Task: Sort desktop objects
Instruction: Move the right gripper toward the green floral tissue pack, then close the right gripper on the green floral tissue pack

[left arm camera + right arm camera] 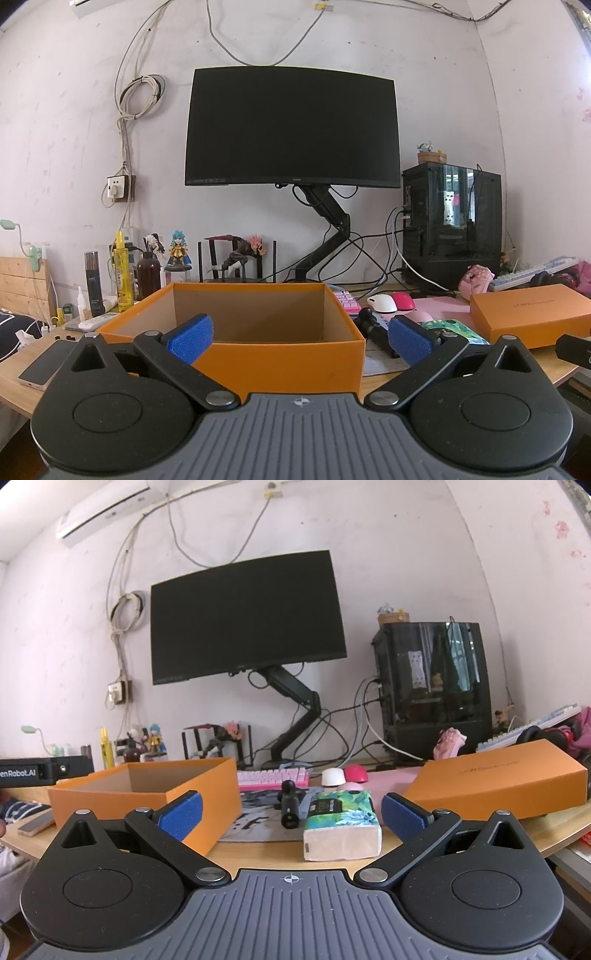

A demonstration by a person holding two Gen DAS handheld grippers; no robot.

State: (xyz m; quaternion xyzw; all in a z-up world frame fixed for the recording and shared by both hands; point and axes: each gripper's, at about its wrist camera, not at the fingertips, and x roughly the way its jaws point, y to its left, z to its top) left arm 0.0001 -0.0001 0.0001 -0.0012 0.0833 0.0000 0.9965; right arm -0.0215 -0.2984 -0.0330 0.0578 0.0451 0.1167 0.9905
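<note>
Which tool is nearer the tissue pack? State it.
Right. The right tool is open straight in front of the tissue pack; the left tool faces the open orange box, the pack off to its right.

Desk backdrop: screen, computer and wall fittings

A dark monitor (293, 127) hangs on a black jointed arm (325, 236) before a scuffed white wall. To its right stands a black glass-sided computer case (452, 225) with cables (373, 258) trailing from it. A coiled cable bundle (142, 96) hangs above a wall socket (117, 188), and an air conditioner (103, 511) sits high up on the wall.
</note>
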